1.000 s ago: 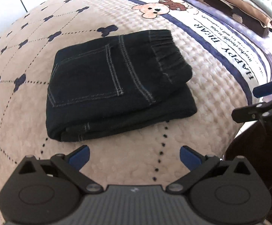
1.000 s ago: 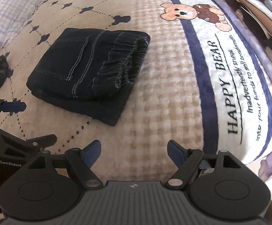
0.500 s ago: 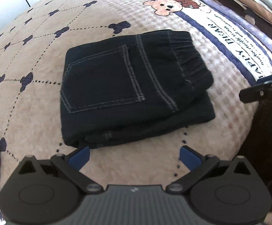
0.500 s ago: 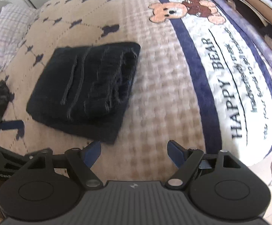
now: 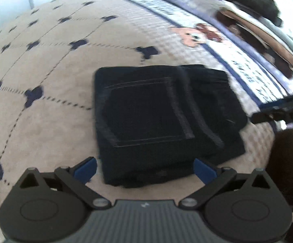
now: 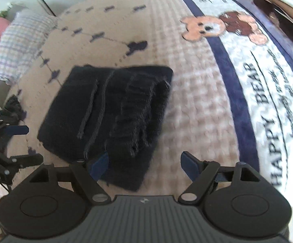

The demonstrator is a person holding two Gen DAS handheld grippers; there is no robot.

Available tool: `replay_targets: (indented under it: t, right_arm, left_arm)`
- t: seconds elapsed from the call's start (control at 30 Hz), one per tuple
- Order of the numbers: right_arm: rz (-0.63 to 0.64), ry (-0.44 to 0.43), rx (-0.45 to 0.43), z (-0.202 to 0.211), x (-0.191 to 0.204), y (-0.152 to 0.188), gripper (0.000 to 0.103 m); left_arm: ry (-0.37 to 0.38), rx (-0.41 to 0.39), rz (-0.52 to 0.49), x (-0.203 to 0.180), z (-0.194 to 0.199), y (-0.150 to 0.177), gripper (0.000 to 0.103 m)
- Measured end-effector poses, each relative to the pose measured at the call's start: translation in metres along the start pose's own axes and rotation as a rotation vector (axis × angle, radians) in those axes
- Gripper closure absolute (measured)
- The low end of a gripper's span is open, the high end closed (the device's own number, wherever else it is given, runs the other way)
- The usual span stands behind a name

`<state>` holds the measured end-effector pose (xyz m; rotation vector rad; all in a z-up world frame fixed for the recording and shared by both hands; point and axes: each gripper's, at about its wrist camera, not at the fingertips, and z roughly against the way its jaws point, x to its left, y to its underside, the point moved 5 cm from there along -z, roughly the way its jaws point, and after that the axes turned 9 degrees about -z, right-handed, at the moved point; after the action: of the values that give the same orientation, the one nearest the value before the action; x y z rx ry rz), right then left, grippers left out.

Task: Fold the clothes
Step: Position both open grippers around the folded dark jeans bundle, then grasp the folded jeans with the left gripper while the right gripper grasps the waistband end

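Note:
A pair of dark denim trousers (image 5: 162, 119) lies folded into a thick square on the beige quilted bedspread (image 5: 55, 85), back pocket up. My left gripper (image 5: 145, 169) hangs open over the bundle's near edge, nothing between its blue pads. In the right wrist view the same trousers (image 6: 110, 111) lie left of centre, elastic waistband facing right. My right gripper (image 6: 145, 165) is open above the bundle's near right corner, its left pad over the cloth, gripping nothing. Each gripper shows at the edge of the other's view.
A white band with bear pictures and the words HAPPY BEAR (image 6: 267, 109) runs along the bedspread's right side. Folded clothes (image 5: 267, 38) are stacked beyond it. A checked pillow (image 6: 19, 42) lies at the far left. Dark cloth (image 5: 288, 162) sits at the bed's near right edge.
Both grippers have slid toward the folded trousers, which now sit closer and more central in each view. The trousers have not moved on the bed. Both grippers stayed open.

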<state>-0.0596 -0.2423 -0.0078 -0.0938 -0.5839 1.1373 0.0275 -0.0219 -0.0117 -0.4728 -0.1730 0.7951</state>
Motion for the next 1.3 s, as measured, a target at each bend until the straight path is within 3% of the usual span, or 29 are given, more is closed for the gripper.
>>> replay_targets:
  t: [0.27, 0.43, 0.57, 0.73, 1.07, 1.2, 1.3]
  right_arm:
    - [-0.003, -0.037, -0.015, -0.022, -0.009, -0.014, 0.020]
    - [-0.090, -0.111, 0.022, -0.035, -0.020, -0.025, 0.020]
    - [-0.131, -0.144, 0.045, -0.043, -0.028, -0.026, 0.020]
    - [-0.240, -0.250, 0.075, -0.057, -0.040, -0.023, 0.020]
    - [-0.428, -0.439, 0.084, -0.079, -0.047, -0.019, 0.019]
    - [-0.463, -0.468, 0.065, -0.084, -0.043, -0.020, 0.016]
    - [-0.450, -0.466, 0.052, -0.084, -0.036, -0.022, 0.012]
  left_arm:
    - [0.143, -0.032, 0.169, 0.041, -0.029, -0.007, 0.000]
    - [0.214, -0.049, 0.244, 0.058, -0.049, -0.007, 0.000]
    - [0.227, -0.047, 0.242, 0.065, -0.061, -0.005, 0.000]
    - [0.252, -0.033, 0.235, 0.069, -0.080, -0.001, 0.000]
    - [0.395, -0.095, 0.250, 0.070, -0.093, -0.005, 0.000]
    - [0.465, -0.112, 0.268, 0.061, -0.098, -0.012, 0.002]
    - [0.436, -0.117, 0.245, 0.051, -0.100, -0.015, 0.002]
